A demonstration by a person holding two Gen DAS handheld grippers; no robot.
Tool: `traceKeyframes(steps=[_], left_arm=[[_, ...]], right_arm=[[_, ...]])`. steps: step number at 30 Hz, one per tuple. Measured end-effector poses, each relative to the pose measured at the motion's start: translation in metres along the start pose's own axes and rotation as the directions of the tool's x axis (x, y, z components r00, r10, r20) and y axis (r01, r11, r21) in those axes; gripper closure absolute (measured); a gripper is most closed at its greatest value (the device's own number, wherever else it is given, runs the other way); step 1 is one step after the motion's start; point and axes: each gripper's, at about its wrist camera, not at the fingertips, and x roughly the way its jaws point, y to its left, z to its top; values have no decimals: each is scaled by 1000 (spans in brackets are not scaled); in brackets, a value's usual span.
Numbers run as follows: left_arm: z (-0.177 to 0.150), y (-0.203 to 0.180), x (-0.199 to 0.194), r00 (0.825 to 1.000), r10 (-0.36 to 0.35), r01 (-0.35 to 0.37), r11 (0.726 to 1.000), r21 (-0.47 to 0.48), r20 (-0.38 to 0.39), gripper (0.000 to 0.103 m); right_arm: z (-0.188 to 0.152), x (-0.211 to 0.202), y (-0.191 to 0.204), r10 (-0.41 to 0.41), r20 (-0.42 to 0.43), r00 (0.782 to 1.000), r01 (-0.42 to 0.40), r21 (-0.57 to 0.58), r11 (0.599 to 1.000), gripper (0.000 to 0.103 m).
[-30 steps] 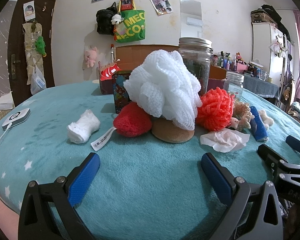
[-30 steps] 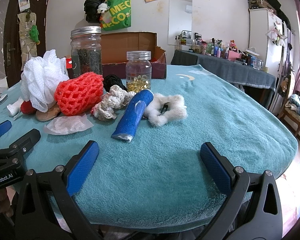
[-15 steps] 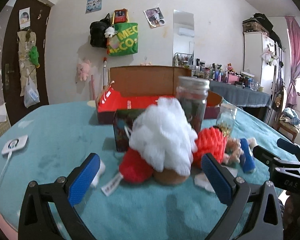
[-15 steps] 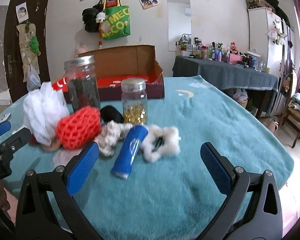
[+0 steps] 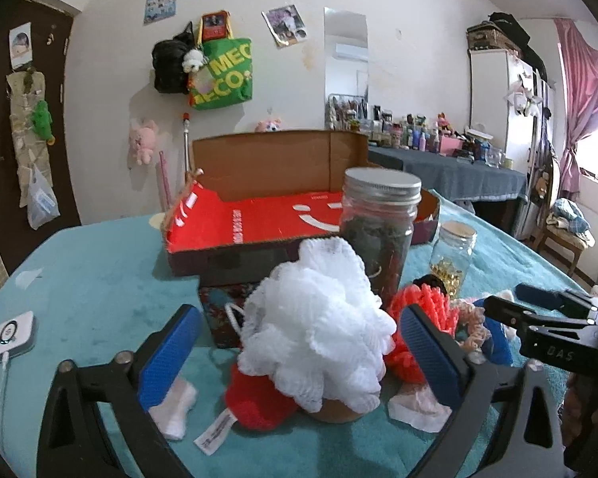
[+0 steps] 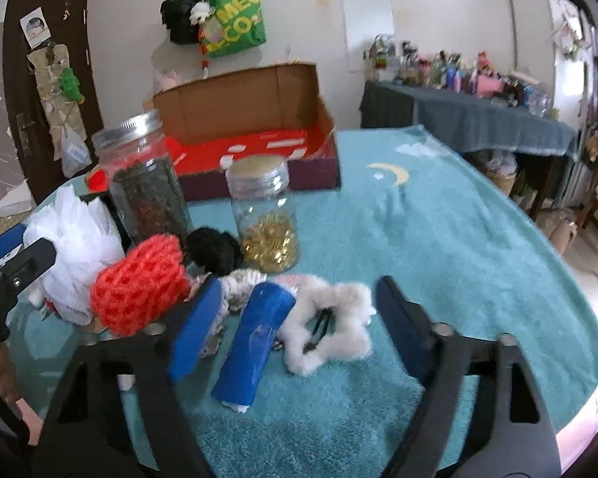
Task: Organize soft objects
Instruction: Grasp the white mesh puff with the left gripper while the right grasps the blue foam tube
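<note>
Nothing sorted yet, I judge: cardboard box [image 5: 259,215] holds no soft items. Left tool [image 5: 299,358] wide, framing white bath pouf [image 5: 319,318]; right tool [image 6: 295,326] wide above blue roll [image 6: 255,342]. All still on desk [image 6: 438,239].

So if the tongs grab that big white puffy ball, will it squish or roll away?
The white puffy ball looks like gathered mesh netting, so it would probably squash and feel very light. Its ruffled surface should catch the left tongs, not slip. It leans on the red plush, so that might shift.
</note>
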Motion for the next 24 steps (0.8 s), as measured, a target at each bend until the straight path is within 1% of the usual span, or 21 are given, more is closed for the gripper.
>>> traceKeyframes(steps=[1,2,3,4,6,7,8,10,13,16,20,24], left_arm=[[0,-1,3,1000,-8,8,1000,-1,-16,17],[-1,-2,7,999,-20,20,1000,0,-34,25],[-3,-2,10,998,-41,40,999,-3,-58,31],[-4,-3,12,996,-55,54,999,-7,-71,40],[-6,-3,13,995,-62,61,998,-11,-75,48],[-5,-3,11,996,-64,64,998,-9,-69,54],[-5,-2,9,996,-68,67,998,-13,-65,58],[-5,0,6,995,-76,75,997,-26,-63,64],[-4,2,0,995,-84,83,996,-35,-54,69],[0,2,-3,995,-94,93,995,-34,-44,71],[4,1,-8,995,-98,98,995,-27,-25,73],[9,4,-12,994,-109,108,994,-36,-21,73]], right_arm=[[-3,3,0,16,-17,1000,-16,5,1000,52],[-6,4,-1,25,-26,999,-25,8,1000,56],[-9,6,0,38,-36,999,-38,4,999,62],[-11,6,1,45,-38,998,-45,0,999,65],[-14,4,4,64,-37,997,-65,-16,998,74],[-14,4,6,69,-40,997,-70,-25,997,84],[-14,3,7,90,-43,995,-91,-27,995,84],[-14,1,9,94,-37,995,-95,-29,995,89],[-12,-5,8,115,-21,993,-115,-20,993,93],[-9,-12,9,121,-4,993,-121,-26,992,93],[-3,-18,10,126,14,992,-126,-28,992,93],[0,-18,11,134,13,991,-133,-29,991,94]])
